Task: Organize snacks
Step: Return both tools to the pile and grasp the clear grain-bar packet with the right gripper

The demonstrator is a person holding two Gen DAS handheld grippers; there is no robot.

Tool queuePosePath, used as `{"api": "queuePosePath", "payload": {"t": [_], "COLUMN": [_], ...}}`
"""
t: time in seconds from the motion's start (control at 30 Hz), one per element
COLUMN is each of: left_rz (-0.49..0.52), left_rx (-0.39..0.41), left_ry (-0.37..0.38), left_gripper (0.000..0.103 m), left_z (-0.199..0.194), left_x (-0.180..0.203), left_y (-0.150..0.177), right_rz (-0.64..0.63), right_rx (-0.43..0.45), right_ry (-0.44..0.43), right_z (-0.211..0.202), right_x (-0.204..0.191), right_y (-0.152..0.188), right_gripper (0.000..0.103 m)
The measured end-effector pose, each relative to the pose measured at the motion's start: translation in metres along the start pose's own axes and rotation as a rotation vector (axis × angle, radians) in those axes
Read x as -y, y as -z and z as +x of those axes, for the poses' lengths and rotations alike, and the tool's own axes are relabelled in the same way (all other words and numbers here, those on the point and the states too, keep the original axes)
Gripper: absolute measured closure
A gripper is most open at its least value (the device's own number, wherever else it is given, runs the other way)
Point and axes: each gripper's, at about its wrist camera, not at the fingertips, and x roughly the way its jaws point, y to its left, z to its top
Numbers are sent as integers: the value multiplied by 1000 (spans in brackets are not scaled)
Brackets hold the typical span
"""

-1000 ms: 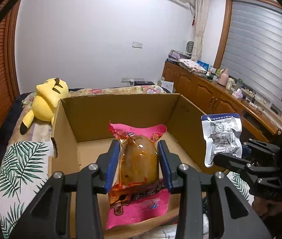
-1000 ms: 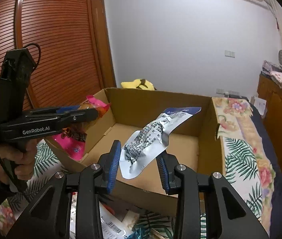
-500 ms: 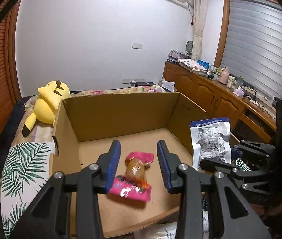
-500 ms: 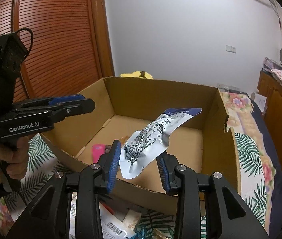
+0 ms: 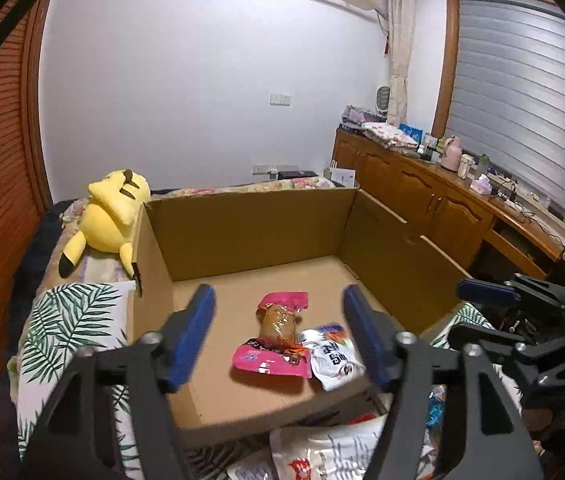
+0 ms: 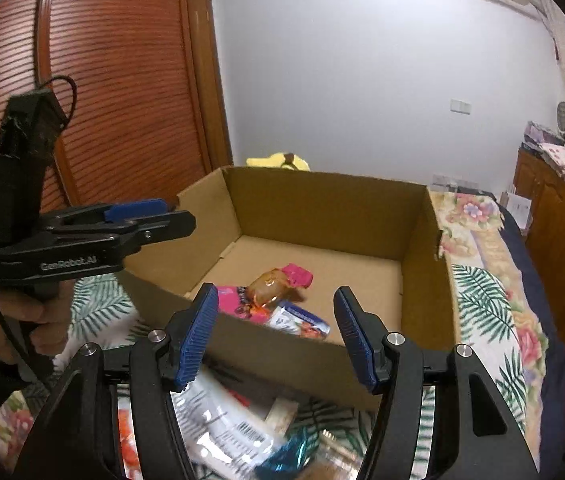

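Pink snack packet (image 5: 272,342) beside white packet (image 5: 334,356), lower centre, inside cardboard box (image 5: 250,228); print unreadable; left gripper (image 5: 282,334), right gripper (image 6: 276,330) jaws opening, nothing between; "GenRobot.AI" on left gripper.

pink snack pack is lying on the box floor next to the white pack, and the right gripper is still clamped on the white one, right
Not quite. The right gripper holds nothing: its jaws are opening with no pack between them, as the right wrist view shows. The rest stands: the pink snack pack lies on the floor of the cardboard box, right beside the white pack, which also lies loose in the box.
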Motion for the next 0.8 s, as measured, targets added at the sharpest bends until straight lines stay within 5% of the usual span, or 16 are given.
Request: {"api": "queuePosePath", "payload": {"t": [0.2,0.43,0.8], "left_rz": [8,28,23], "left_rx": [23,1,-66], "left_ry": [12,21,41], "left_gripper": [14,14,14], "left_z": [-30,-52,-53], "left_x": [8,19,35], "left_y": [13,48,119], "right_rz": [33,89,119], "right_rx": [18,-9,-99], "right_ry": [28,74,115], "right_z": [-38,-59,-43], "right_x": [0,13,22], "right_y": [20,55,104], "right_gripper": [41,42,42]}}
